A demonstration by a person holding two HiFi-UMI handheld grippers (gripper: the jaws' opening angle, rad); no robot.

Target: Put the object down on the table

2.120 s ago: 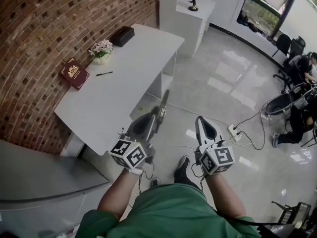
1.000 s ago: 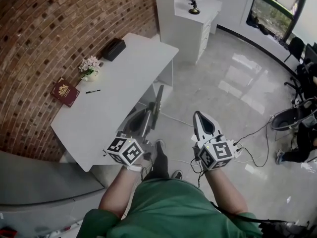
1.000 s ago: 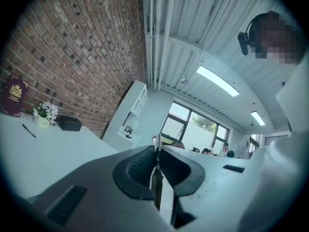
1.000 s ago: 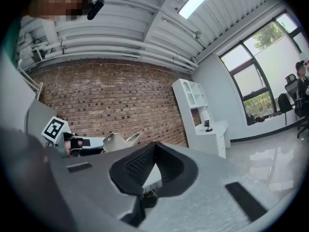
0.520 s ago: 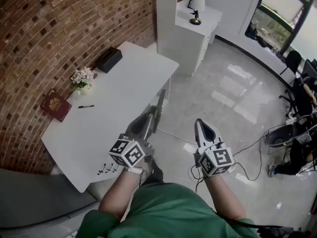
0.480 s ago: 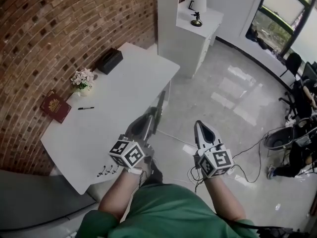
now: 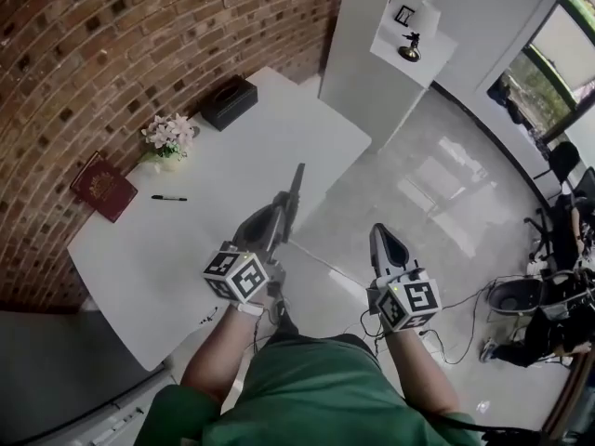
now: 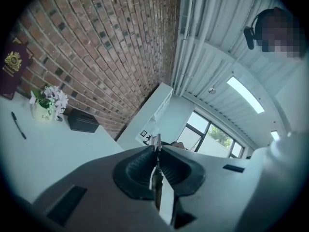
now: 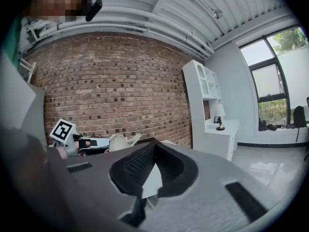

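Observation:
My left gripper [image 7: 282, 210] is shut on a thin dark rod-like object [image 7: 296, 182] that sticks out past its tips. In the head view it hangs over the near edge of the white table [image 7: 232, 184]. The left gripper view shows the slim object [image 8: 158, 140] pinched where the left gripper's [image 8: 157, 151] jaws meet. My right gripper [image 7: 379, 232] hangs to the right over the floor, off the table. The right gripper view shows the right gripper [image 9: 153, 145] shut with nothing between its jaws.
On the table lie a red book [image 7: 103, 186], a black pen [image 7: 169, 198], a small pot of flowers [image 7: 168, 136] and a black box [image 7: 230, 101], all along the brick wall. A white cabinet [image 7: 409, 45] stands beyond. Cables and chairs [image 7: 507, 295] are at the right.
The view has drawn closer to the table. My left gripper with the object now overlaps the table's near edge instead of hanging beside it. Both grips look unchanged.

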